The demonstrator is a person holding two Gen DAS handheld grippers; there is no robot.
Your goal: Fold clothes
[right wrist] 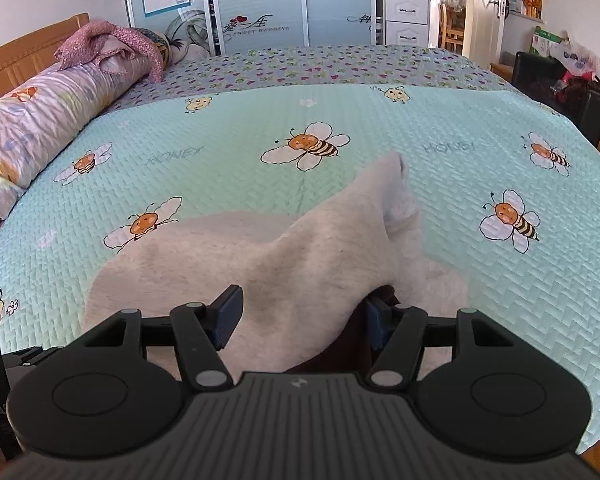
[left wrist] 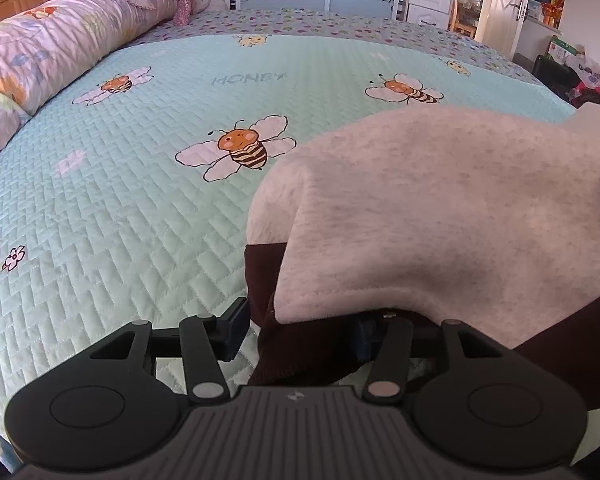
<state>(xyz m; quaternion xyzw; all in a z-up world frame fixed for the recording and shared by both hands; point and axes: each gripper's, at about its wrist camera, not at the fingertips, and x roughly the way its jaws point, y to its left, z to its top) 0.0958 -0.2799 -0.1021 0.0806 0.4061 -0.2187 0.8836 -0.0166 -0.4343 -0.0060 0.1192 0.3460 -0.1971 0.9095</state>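
Note:
A pale grey fleece garment (left wrist: 420,208) (right wrist: 260,260) with a dark maroon part (left wrist: 268,280) (right wrist: 340,344) lies bunched on the bee-print quilt (left wrist: 140,220) (right wrist: 480,152), near the bed's front edge. In the left wrist view my left gripper (left wrist: 300,332) stands open around the maroon fabric. Its left finger (left wrist: 236,328) is bare beside the cloth, and the grey hem covers most of its right finger. Seen from the right wrist, my right gripper (right wrist: 302,320) is open too. Grey cloth drapes through the gap between its blue pads (right wrist: 228,316), which do not pinch it.
A rolled floral duvet (left wrist: 40,52) (right wrist: 32,120) with a pink garment (right wrist: 108,40) on it runs along the left by the wooden headboard (right wrist: 20,64). Beyond the bed stand a sliding-door wardrobe (right wrist: 260,8), white drawers (right wrist: 406,20) and a door (right wrist: 488,8). A dark box (right wrist: 548,80) sits off the bed's right side.

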